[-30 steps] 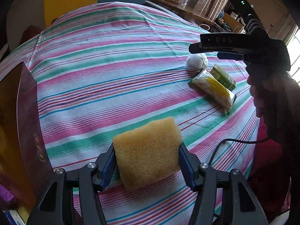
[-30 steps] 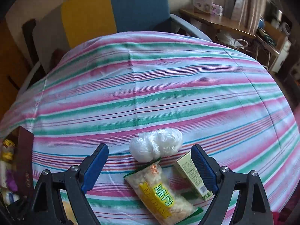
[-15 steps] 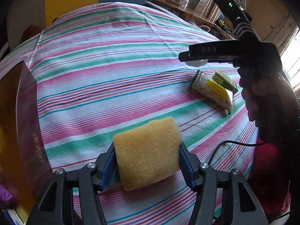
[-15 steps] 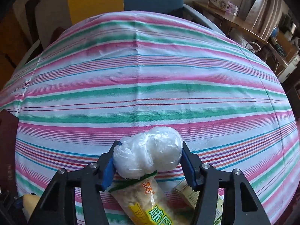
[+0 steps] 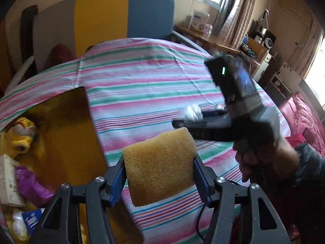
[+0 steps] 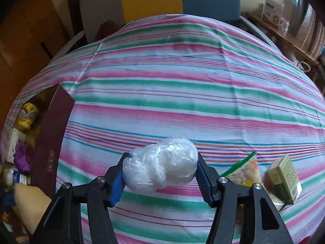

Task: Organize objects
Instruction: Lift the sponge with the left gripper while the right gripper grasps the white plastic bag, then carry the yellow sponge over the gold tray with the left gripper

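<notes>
Newly lifted sponge [image 5: 159, 167]; box [image 5: 61, 134] contents perhaps toys.

Quick count: one yellow sponge [image 5: 159, 167], one white plastic-wrapped bundle [image 6: 161, 165], one yellow-and-green snack packet [image 6: 244, 171], and one small green carton [image 6: 284, 178]. Two claws total, the left claw [image 5: 159, 180] and the right claw [image 6: 160, 181]. One dark red box [image 6: 50, 140] at the side, and inside it one yellow toy head [image 5: 22, 135] and one purple wrapper [image 5: 28, 185]; the rest in there is too jumbled to count.
</notes>
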### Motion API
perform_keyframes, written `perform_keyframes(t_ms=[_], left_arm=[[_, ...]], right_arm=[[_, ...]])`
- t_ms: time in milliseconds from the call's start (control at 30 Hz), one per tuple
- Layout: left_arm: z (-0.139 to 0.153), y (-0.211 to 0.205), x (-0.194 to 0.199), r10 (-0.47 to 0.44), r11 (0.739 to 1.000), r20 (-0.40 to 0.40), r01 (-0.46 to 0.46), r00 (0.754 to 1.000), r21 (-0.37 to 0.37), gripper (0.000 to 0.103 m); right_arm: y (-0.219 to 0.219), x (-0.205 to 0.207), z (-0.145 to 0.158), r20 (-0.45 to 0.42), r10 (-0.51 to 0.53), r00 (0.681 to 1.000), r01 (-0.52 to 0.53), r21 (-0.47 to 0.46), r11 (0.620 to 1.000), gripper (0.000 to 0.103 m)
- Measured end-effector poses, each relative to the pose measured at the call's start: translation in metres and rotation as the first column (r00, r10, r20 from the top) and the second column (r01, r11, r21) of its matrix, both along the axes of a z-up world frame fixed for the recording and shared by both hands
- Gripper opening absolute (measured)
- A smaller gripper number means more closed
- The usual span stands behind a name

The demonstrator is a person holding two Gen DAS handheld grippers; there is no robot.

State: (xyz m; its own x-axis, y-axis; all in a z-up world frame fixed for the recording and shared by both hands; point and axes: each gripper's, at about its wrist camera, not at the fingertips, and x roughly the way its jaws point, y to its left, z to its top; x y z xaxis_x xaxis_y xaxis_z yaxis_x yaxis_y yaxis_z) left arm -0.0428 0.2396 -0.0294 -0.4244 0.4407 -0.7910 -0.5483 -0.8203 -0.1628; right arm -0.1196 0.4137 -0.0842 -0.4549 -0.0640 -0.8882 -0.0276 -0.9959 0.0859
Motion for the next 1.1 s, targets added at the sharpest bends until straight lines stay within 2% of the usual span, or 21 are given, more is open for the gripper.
perform_keyframes(t_ms=[67, 133, 500, 1100], left_arm=[[0.007, -0.012, 0.005, 0.024, 1.000, -0.032, -0.024, 0.999, 0.001, 0.060], [0.011, -0.024, 0.008, 0.050, 0.999, -0.056, -0.050, 0.997, 0.004, 0.060], [0.013, -0.079, 0.020, 0.159, 0.987, -0.076, -0.157, 0.984, 0.021, 0.060], [0.005, -0.102, 0.027, 0.195, 0.980, -0.043, -0.194, 0.980, 0.035, 0.060]], right_arm=[[-0.008, 0.002, -0.011, 0.038, 0.016, 0.999, -0.018, 0.043, 0.999, 0.062], [-0.013, 0.000, -0.012, 0.026, 0.034, 0.999, -0.036, 0.077, 0.996, 0.062], [-0.017, 0.001, -0.016, 0.001, 0.045, 0.999, -0.045, 0.083, 0.996, 0.062], [-0.018, 0.003, -0.017, -0.032, 0.048, 0.998, -0.045, 0.093, 0.995, 0.063]])
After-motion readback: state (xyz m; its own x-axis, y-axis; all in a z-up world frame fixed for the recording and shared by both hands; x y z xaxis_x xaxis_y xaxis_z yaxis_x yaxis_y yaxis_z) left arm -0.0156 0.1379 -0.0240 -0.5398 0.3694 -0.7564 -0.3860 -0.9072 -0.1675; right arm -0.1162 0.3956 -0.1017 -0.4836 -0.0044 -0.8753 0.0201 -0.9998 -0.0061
